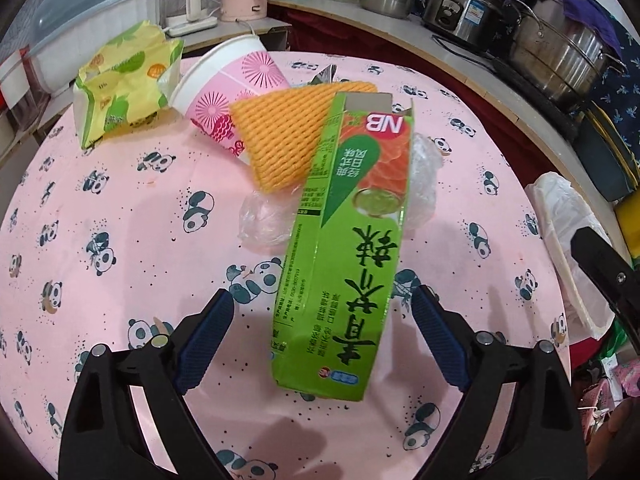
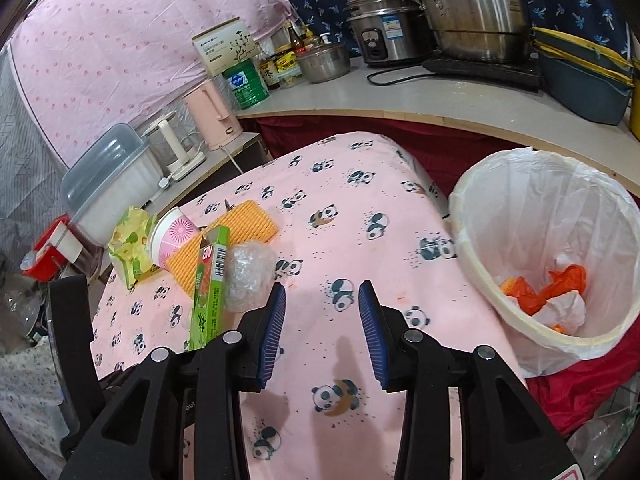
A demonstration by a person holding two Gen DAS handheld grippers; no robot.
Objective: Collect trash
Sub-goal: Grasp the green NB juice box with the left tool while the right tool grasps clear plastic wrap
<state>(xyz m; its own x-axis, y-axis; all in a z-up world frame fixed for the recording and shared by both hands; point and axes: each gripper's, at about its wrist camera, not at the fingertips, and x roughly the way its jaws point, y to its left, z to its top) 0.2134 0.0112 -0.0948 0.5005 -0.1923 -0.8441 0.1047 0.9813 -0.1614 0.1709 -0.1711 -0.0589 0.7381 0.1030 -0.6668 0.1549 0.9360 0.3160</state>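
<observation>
A green cardboard box [image 1: 344, 248] lies on the pink panda tablecloth [image 1: 120, 240], its near end between the open fingers of my left gripper [image 1: 322, 312], which do not touch it. Behind it lie an orange foam net [image 1: 280, 136], a pink paper cup [image 1: 228, 96] on its side, a yellow-green wrapper [image 1: 124, 84] and clear crumpled plastic [image 1: 420, 176]. My right gripper [image 2: 322, 300] is open and empty above the cloth, right of the trash pile: the box [image 2: 210, 284], the plastic [image 2: 248, 272], the net [image 2: 240, 236], the cup [image 2: 172, 240]. A lined bin [image 2: 560, 248] stands right.
The bin holds orange and white scraps [image 2: 548, 292]. A counter [image 2: 440, 96] behind carries steel pots [image 2: 476, 12], a rice cooker [image 2: 384, 32], jars and a green tin. A pink kettle [image 2: 212, 120] and a lidded plastic container [image 2: 108, 184] stand at the left.
</observation>
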